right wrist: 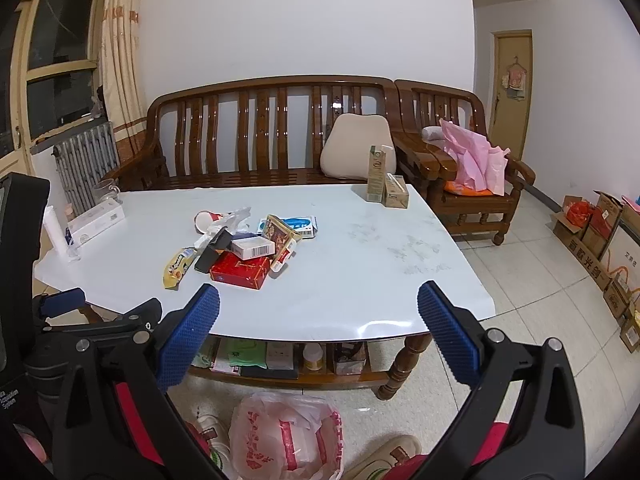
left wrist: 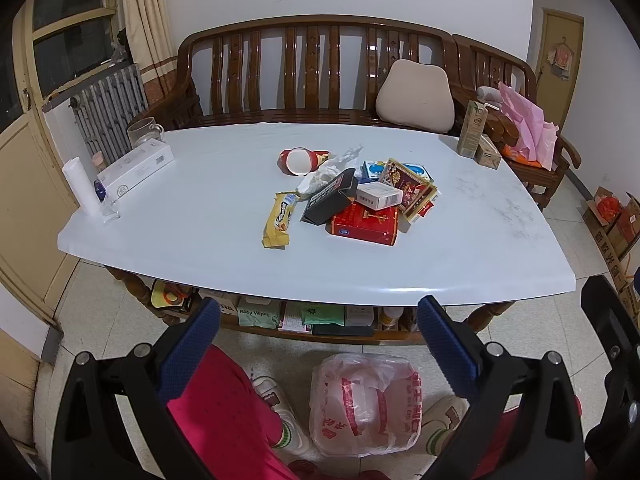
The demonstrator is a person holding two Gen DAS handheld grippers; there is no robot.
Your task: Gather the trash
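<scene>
Sitting at a white table (left wrist: 460, 248), a person in pink trousers holds 2 grippers low at the near edge, both w/ blue-padded fingers spread wide and nothing between them: left gripper (left wrist: 316, 344) and right gripper (right wrist: 318, 328) hover short of the tabletop, well apart from the trash. The trash sits in a heap mid-table: a red box (left wrist: 366, 222) nearest the person, a white box (left wrist: 379, 195) resting on top of it, a black box (left wrist: 330, 198) tilted just left of them, a yellow wrapper (left wrist: 280, 218) lying flat at the heap's left edge, apart from the black box by a narrow gap. Behind them a paper cup (left wrist: 298, 160) lies on its side, mouth toward the camera, w/ crumpled tissue (left wrist: 340, 162) touching it at right. A patterned carton (left wrist: 408, 188) leans on the heap's right side; a blue-and-white pack (left wrist: 374, 169) is half hidden behind it. On the floor btwn the person's shoes stands a plastic bag (left wrist: 362, 404), white w/ red print, mouth open, below the table's near edge. At the far-right corner stand a tall carton (left wrist: 472, 128) and a short one, touching. At the left end: a long white box (left wrist: 136, 168), a white tube (left wrist: 80, 186), a glass mug (left wrist: 144, 130). A wooden bench (left wrist: 280, 68) w/ a beige cushion (left wrist: 416, 96) lines the wall behind.
</scene>
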